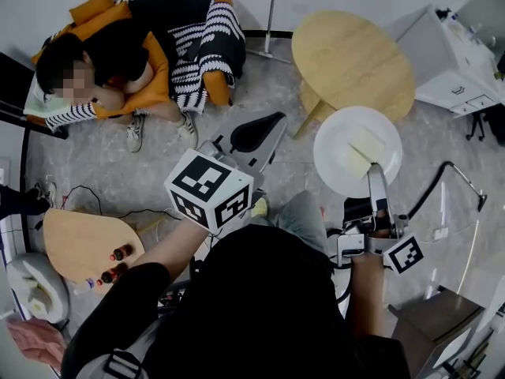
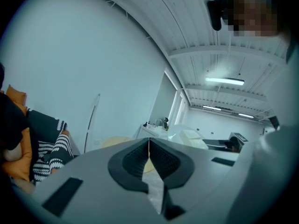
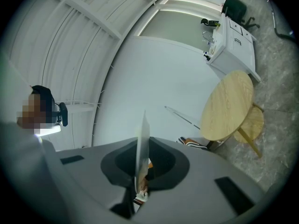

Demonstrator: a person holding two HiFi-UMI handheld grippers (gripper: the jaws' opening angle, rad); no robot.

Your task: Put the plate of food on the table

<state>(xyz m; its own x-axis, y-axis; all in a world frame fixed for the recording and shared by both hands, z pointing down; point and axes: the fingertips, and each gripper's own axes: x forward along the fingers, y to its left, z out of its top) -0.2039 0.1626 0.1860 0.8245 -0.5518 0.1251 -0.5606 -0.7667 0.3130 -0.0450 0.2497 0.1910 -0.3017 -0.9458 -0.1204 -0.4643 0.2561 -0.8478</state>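
A white plate [image 1: 347, 136] with pale pieces of food [image 1: 364, 144] hangs in the air just in front of the round wooden table [image 1: 351, 58]. My right gripper [image 1: 376, 172] is shut on the plate's near rim. In the right gripper view the plate [image 3: 142, 139] stands edge-on between the jaws of the right gripper [image 3: 140, 167], with the table [image 3: 229, 106] ahead to the right. My left gripper [image 1: 264, 129], with its marker cube [image 1: 209, 189], is held out to the left of the plate. The left gripper [image 2: 149, 148] has its pads together with nothing between them.
A person [image 1: 118, 61] lies on an orange and striped seat at the upper left. A wooden stool [image 1: 309, 101] stands under the round table. A white cabinet [image 1: 454, 58] is at the upper right. A low wooden table [image 1: 75, 247] with bottles [image 1: 120, 253] sits at the lower left.
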